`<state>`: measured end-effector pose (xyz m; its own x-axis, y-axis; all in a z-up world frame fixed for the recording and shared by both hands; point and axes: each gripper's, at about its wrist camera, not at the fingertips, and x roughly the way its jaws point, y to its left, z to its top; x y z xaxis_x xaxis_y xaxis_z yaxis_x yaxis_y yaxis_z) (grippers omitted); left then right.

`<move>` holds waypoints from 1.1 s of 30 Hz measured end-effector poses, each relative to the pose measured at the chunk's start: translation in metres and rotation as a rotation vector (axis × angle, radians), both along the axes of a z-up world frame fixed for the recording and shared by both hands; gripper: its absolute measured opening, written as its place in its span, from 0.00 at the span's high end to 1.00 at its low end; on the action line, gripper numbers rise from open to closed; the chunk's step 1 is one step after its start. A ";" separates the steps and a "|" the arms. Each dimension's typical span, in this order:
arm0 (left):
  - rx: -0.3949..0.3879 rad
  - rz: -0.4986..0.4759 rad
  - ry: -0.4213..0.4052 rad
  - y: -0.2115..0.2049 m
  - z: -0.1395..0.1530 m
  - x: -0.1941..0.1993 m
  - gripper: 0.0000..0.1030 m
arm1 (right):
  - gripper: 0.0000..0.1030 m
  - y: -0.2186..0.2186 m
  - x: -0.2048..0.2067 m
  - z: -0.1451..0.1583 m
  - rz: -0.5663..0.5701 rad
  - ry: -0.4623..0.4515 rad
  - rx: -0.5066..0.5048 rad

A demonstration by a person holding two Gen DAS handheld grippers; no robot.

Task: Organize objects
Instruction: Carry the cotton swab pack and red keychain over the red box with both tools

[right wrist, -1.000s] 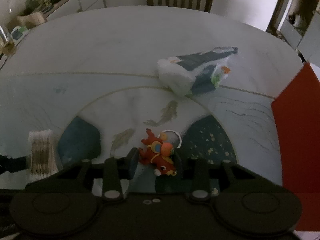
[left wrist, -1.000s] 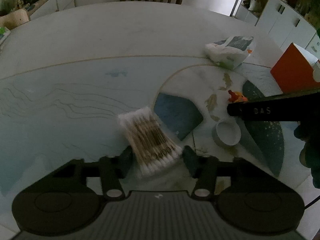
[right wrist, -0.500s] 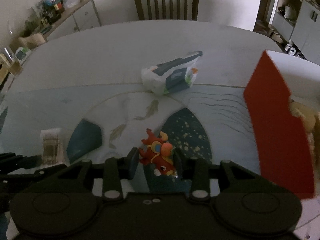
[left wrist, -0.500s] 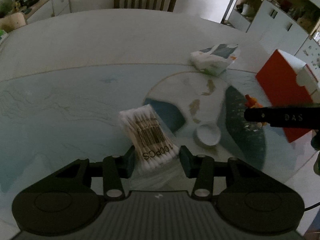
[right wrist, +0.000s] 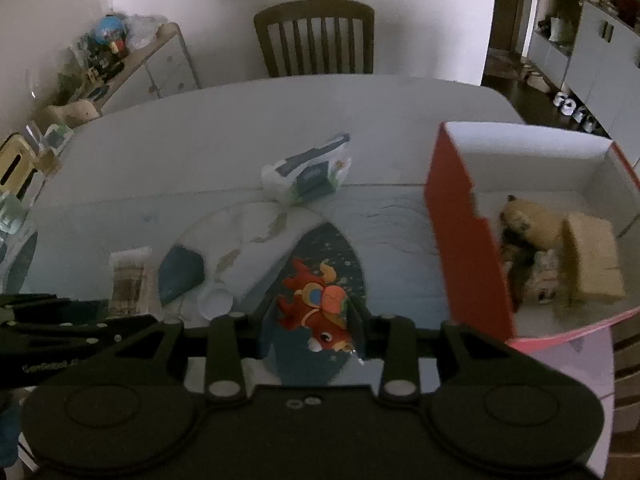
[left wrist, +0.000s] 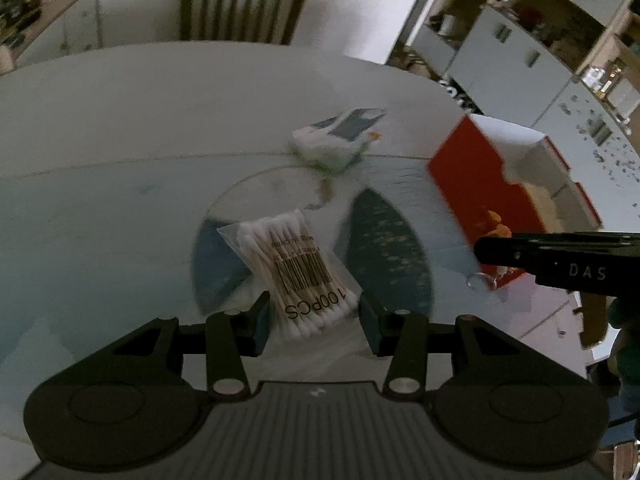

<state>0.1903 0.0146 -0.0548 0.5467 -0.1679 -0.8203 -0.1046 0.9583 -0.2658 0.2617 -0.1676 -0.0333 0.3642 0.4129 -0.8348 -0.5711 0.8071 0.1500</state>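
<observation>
A clear pack of cotton swabs (left wrist: 296, 272) with a barcode label hangs above the table, pinched at its near end by my left gripper (left wrist: 314, 316). In the right wrist view the same pack (right wrist: 128, 280) shows at the far left. My right gripper (right wrist: 310, 332) is shut on a red and orange fish toy (right wrist: 316, 308), also held off the table. From the left wrist view that toy (left wrist: 494, 222) peeks out above the right gripper's dark finger (left wrist: 560, 264). An open red box (right wrist: 464, 240) stands just right of the toy, with a plush animal (right wrist: 532, 220) and a yellow block (right wrist: 592, 264) inside.
A white and blue tissue pack (right wrist: 308, 176) lies mid-table, behind both grippers. A small white cap (right wrist: 216, 300) sits on the patterned mat (right wrist: 328, 248). A wooden chair (right wrist: 316, 36) stands at the far edge. The red box (left wrist: 476, 184) sits by the table's right edge.
Both grippers have risen and moved right toward the red box. The swab pack has come up off the table in the left gripper. The fish toy stays in the right one.
</observation>
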 end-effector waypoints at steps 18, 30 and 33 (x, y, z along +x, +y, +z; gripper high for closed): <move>0.018 -0.152 -0.080 -0.119 0.044 0.039 0.57 | 0.64 -0.102 0.045 0.041 -0.067 -0.043 0.068; 0.035 -0.197 -0.107 -0.194 0.057 0.076 0.57 | 0.64 -0.165 0.098 0.054 -0.113 -0.111 0.072; 0.046 -0.209 -0.112 -0.211 0.060 0.087 0.57 | 0.64 -0.179 0.113 0.054 -0.132 -0.114 0.073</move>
